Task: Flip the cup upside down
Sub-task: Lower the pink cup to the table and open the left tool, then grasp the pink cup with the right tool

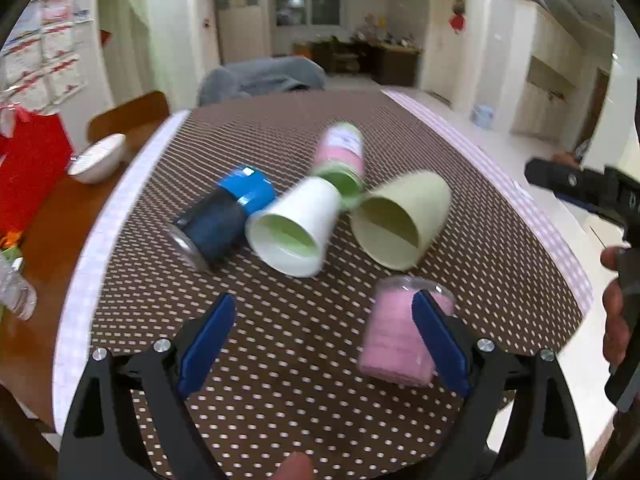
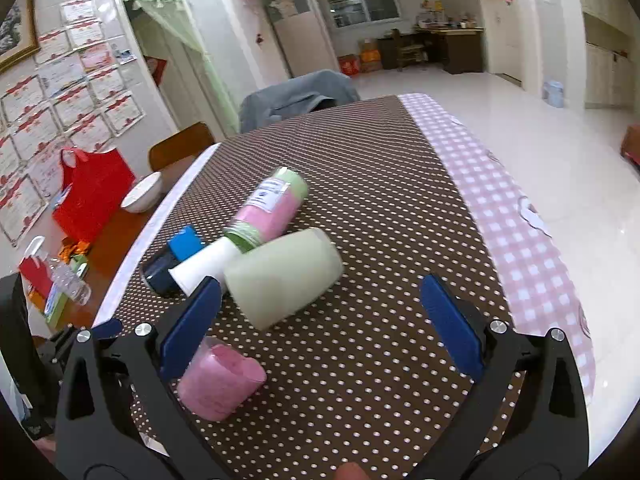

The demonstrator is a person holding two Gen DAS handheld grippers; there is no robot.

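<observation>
Several cups lie on their sides on the dotted brown tablecloth (image 1: pixel 304 360). A pale green cup (image 1: pixel 404 220) (image 2: pixel 284 276) lies with its mouth toward the left wrist view. A white cup (image 1: pixel 296 226) (image 2: pixel 208 262) lies left of it. A pink cup (image 1: pixel 400 340) (image 2: pixel 220 380) lies nearest. A dark blue cup with a blue band (image 1: pixel 228 216) (image 2: pixel 176 256) and a pink-and-green cup (image 1: pixel 344 156) (image 2: pixel 272 204) lie behind. My left gripper (image 1: pixel 324 344) is open and empty, its right finger in front of the pink cup. My right gripper (image 2: pixel 324 328) is open and empty, just short of the pale green cup.
A white bowl (image 1: pixel 98 158) (image 2: pixel 142 194), a red bag (image 1: pixel 32 172) (image 2: pixel 94 196) and a plastic bottle (image 2: pixel 70 280) sit on the bare wood at the left. A pink checked cloth (image 2: pixel 520 240) covers the table's right edge. A grey-draped chair (image 1: pixel 260 78) stands beyond.
</observation>
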